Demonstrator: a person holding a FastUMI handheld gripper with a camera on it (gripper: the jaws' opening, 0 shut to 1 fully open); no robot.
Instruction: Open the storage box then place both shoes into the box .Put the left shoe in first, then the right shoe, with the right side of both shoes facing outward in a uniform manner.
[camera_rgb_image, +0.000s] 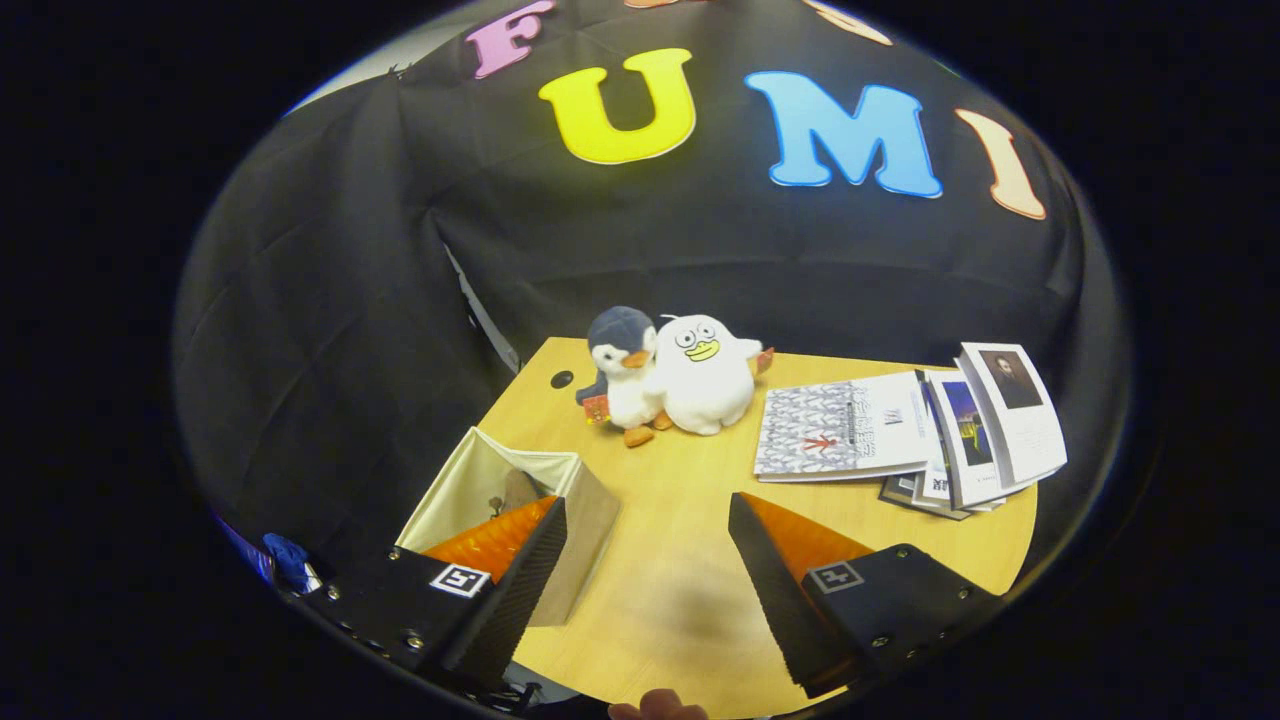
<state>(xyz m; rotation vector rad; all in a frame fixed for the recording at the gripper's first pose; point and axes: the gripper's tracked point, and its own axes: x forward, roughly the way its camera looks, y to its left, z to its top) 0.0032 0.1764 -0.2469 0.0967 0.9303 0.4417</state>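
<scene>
Storage box (505, 500) sits just ahead of the left finger, partly hidden behind it: a pale fabric-walled box, top already open, cream lining and something small and dim inside that cannot be made out. Rests on the wooden table (680, 560). Gripper (645, 545) released, fingers spread wide with nothing between them but bare tabletop. No shoes to be pointed at from here, so likely either box just opened and first shoe yet to be fetched, or task near its end; cannot tell which.

To do the next step well: swing away to find the left shoe first, take it by the side wall or heel collar, and clench firmly enough to stop it twisting. Carry it high over the near rim, since soft walls will fold if bumped. Lower with right side turned outward, close to one wall, leaving room for the second.

Beyond the fingers: two plush toys (675, 375) side by side. Beyond the right finger: a fan of booklets (910, 430), well apart from the box. A fingertip (655, 708) shows below the fingers.
</scene>
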